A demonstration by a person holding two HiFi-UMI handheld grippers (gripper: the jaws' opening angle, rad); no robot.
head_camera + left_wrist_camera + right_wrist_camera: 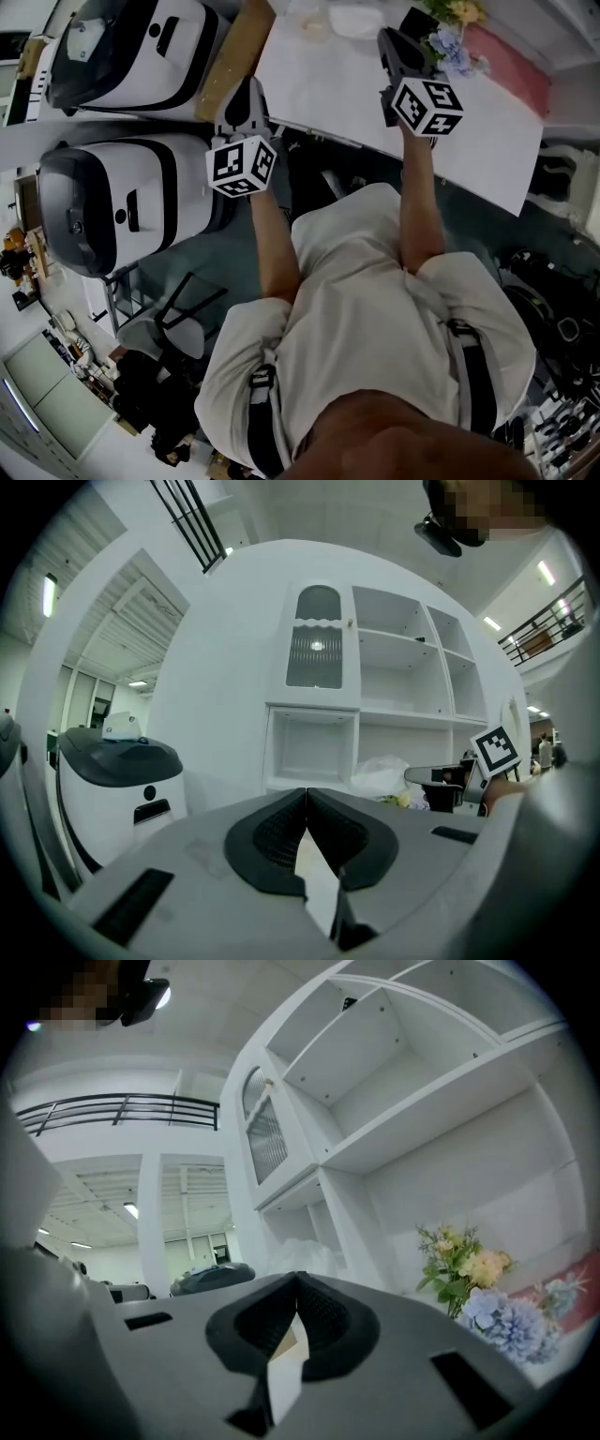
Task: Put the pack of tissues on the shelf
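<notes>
My left tool [307,803] and right tool [297,1286] are both closed and empty. The pack of tissues [380,774] sits at the far edge of the desk [319,84], under the shelf [403,716]. I'd open wide first, then grip its middle.

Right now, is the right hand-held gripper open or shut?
Shut. In the right gripper view, the right hand-held gripper has its two dark pads meeting at the tips, with nothing between them.
</notes>
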